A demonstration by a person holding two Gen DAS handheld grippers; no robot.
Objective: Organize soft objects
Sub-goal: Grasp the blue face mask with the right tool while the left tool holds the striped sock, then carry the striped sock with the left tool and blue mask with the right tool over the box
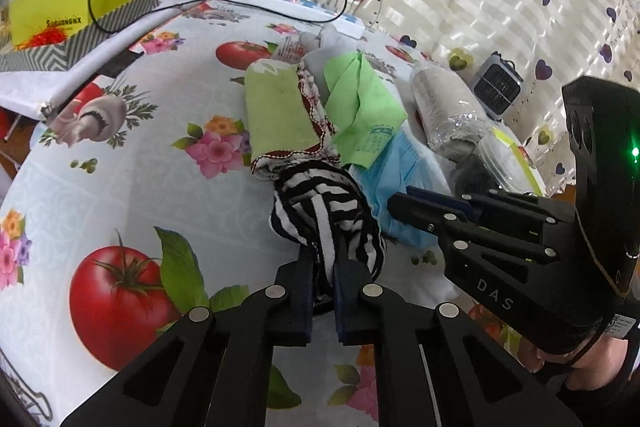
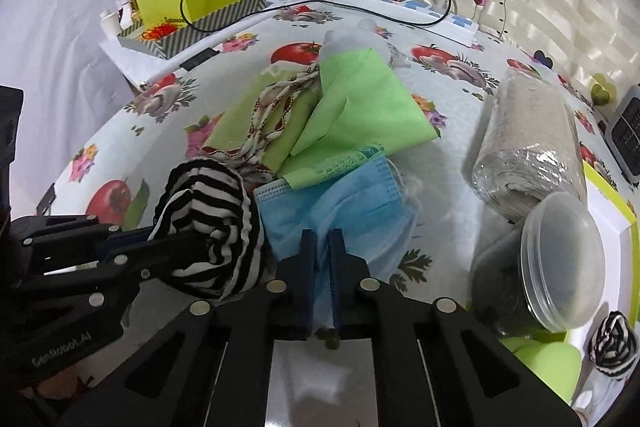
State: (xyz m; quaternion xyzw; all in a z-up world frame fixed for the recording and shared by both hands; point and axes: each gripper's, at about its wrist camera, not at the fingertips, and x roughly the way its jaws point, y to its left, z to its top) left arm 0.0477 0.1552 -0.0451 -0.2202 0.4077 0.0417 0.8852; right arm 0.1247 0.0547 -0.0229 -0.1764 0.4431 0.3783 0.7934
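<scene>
Left gripper (image 1: 323, 269): jaws closed on a fold of the striped cloth (image 1: 328, 215). The pinched fold runs between the two pads; the rest of the cloth bunches directly ahead of the fingertips and rests on the tablecloth (image 1: 120, 187).

Right gripper (image 2: 323, 247): jaws closed on the near edge of the blue mask (image 2: 344, 203). The mask spreads forward from the fingertips and lies flat on the tablecloth. In the left wrist view the right gripper enters from the right, its tips over the mask, just beside the striped cloth.

The striped cloth and the mask touch side by side, cloth to the left. Beyond them lies a stack: a green sheet (image 2: 360, 107) overlaps the far edge of the mask, and a green towel (image 1: 276, 115) with red-and-white trim lies to its left, touching the far side of the striped cloth. A grey item (image 2: 352, 43) sits behind the sheet.

To the right of the mask, apart from it, lies a wrapped roll (image 2: 528, 147). Nearer than the roll, a clear tub (image 2: 560, 259) lies tilted. A second striped bundle (image 2: 614, 343) lies at the lower right edge.
</scene>
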